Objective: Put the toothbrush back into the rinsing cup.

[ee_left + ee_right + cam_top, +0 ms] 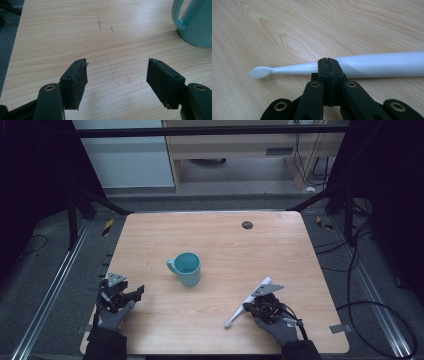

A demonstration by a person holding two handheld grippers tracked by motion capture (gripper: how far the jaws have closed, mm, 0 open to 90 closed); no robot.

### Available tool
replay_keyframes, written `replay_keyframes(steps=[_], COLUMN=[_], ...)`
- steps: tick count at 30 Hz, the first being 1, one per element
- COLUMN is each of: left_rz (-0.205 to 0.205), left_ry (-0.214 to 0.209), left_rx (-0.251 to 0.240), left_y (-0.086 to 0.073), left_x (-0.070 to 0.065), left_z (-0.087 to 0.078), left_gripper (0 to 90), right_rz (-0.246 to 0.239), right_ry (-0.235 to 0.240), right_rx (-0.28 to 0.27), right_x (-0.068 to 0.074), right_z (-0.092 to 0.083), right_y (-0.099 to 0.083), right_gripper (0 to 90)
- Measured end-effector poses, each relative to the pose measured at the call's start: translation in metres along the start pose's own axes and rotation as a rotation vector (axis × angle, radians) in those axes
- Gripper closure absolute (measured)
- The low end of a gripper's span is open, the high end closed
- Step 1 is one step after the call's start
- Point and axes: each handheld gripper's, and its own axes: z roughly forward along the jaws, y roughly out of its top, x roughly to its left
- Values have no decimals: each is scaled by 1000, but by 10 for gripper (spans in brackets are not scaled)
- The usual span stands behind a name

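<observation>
Standing upright mid-table (150, 235): teal mug (186, 268), interior unclear. Left gripper (117, 72) fingers apart; right gripper (328, 61) fingers together beside toothbrush (372, 65).

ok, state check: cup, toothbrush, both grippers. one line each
cup: upright on the table, looks empty, handle to the camera's left
toothbrush: lying flat on the table, bristle end toward the person, nothing clamped on it
left gripper: open, empty, low over the table short of the cup
right gripper: jaws pressed together, just in front of the toothbrush, not around it
</observation>
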Motion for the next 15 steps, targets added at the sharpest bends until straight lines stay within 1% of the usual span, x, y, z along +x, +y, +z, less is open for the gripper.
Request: replay_keyframes(steps=[6, 8, 9, 10, 11, 12, 13, 14, 15], left_rz=[1, -1, -1, -1, -1, -1, -1, 0, 0], left_ry=[0, 1, 1, 1, 1, 1, 2, 2, 3], left_rx=[0, -2, -2, -2, -2, -2, -3, -3, -3], left_y=[0, 0, 0, 0, 0, 0, 0, 0, 0], left_x=[0, 0, 0, 0, 0, 0, 0, 0, 1], left_z=[0, 0, 0, 0, 0, 0, 0, 0, 0], left_gripper=[319, 319, 319, 319, 319, 319, 319, 319, 319], right_rz=[-5, -9, -6, -6, 3, 3, 19, 19, 24], right_ry=[1, 3, -12, -12, -38, -38, -75, -75, -102], right_rx=[-2, -13, -37, -37, -64, -64, -87, -87, -95], right_x=[1, 1, -1, -1, -7, -7, -15, -15, -18], right_z=[2, 0, -5, -5, -10, -10, -15, -15, -16], right_y=[2, 3, 6, 6, 9, 9, 11, 11, 13], right_gripper=[900, 900, 900, 900, 900, 900, 900, 900, 900])
